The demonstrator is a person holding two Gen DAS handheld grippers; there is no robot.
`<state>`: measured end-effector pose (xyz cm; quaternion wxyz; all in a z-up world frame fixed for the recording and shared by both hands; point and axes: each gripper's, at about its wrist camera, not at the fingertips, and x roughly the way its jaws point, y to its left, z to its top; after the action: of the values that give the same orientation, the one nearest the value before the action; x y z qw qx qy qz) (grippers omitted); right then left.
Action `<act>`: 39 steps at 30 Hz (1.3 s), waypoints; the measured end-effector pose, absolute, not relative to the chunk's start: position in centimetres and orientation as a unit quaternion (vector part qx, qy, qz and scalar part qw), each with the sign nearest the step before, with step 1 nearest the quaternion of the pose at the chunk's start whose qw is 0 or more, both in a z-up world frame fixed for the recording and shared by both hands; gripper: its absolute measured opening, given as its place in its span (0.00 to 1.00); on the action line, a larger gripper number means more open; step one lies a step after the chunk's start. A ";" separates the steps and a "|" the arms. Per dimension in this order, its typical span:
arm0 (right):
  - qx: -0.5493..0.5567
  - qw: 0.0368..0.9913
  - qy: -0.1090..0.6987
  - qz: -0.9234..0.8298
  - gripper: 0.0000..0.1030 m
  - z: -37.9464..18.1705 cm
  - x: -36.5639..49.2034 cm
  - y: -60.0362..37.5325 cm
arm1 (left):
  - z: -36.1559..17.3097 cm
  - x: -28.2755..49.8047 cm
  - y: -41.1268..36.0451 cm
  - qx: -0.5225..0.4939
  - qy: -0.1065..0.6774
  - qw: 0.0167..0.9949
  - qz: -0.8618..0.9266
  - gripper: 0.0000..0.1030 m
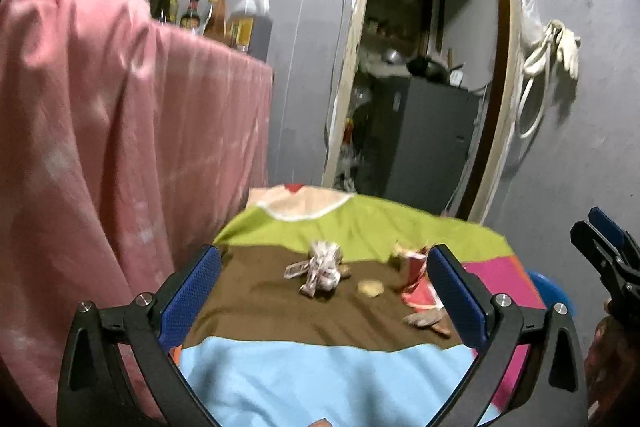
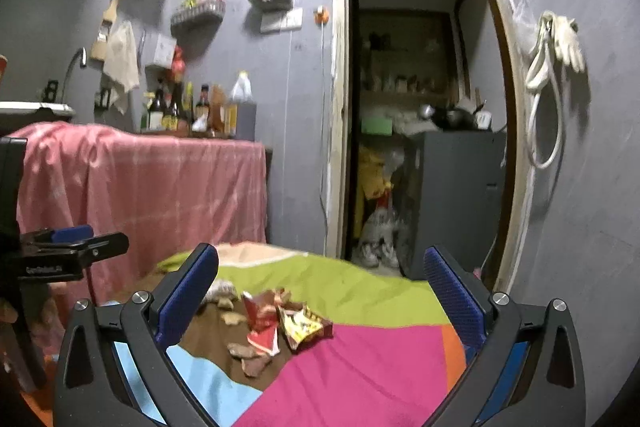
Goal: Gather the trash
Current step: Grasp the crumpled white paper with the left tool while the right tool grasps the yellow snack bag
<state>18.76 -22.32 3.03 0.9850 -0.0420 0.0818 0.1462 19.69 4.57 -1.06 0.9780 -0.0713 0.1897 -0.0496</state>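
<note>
Blue-padded fingers of the left gripper (image 1: 324, 291) stand wide apart and hold nothing, framing a crumpled silvery wrapper (image 1: 322, 267) on the brown band of the patchwork cloth (image 1: 280, 379); the right gripper (image 2: 320, 299) is equally wide and empty above a torn red wrapper (image 2: 262, 323) and a yellow snack packet (image 2: 304, 327) lying touching each other. Each pick would likely go best by lowering straight over one wrapper and closing on its raised folds, since the soft cloth may bunch into the pads. Brown peel scraps (image 2: 250, 357) lie just beside the red wrapper. A pink-draped counter (image 2: 160, 183) carrying sauce bottles (image 2: 176, 111) stands well apart, obstructing nothing; no bin is clearly visible.
</note>
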 end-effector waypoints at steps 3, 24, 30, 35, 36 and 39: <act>-0.044 0.982 0.105 0.152 1.00 2.0 20.1 -22.1 | -1.8 21.0 4.7 -0.071 0.208 0.974 -0.048 0.98; -0.058 0.928 0.316 0.191 0.83 -4.2 31.2 -20.1 | -6.1 30.5 4.3 -0.076 0.337 0.935 -0.079 0.76; -0.065 0.911 0.351 0.208 0.77 -5.5 32.7 -19.3 | -7.0 32.1 4.3 -0.086 0.363 0.925 -0.079 0.59; -0.060 0.902 0.370 0.213 0.68 -6.3 33.5 -19.2 | -7.5 32.7 4.2 -0.096 0.378 0.918 -0.079 0.46; -0.057 0.900 0.374 0.216 0.66 -6.3 33.6 -19.2 | -7.5 32.8 4.2 -0.097 0.378 0.917 -0.079 0.44; -0.043 0.896 0.381 0.223 0.59 -6.5 33.8 -19.7 | -7.5 32.8 4.2 -0.096 0.380 0.916 -0.081 0.34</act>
<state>33.78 -19.68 -6.47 0.8964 -0.0426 0.3805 0.2234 32.82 4.21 -7.48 0.9162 -0.0963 0.3804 -0.0815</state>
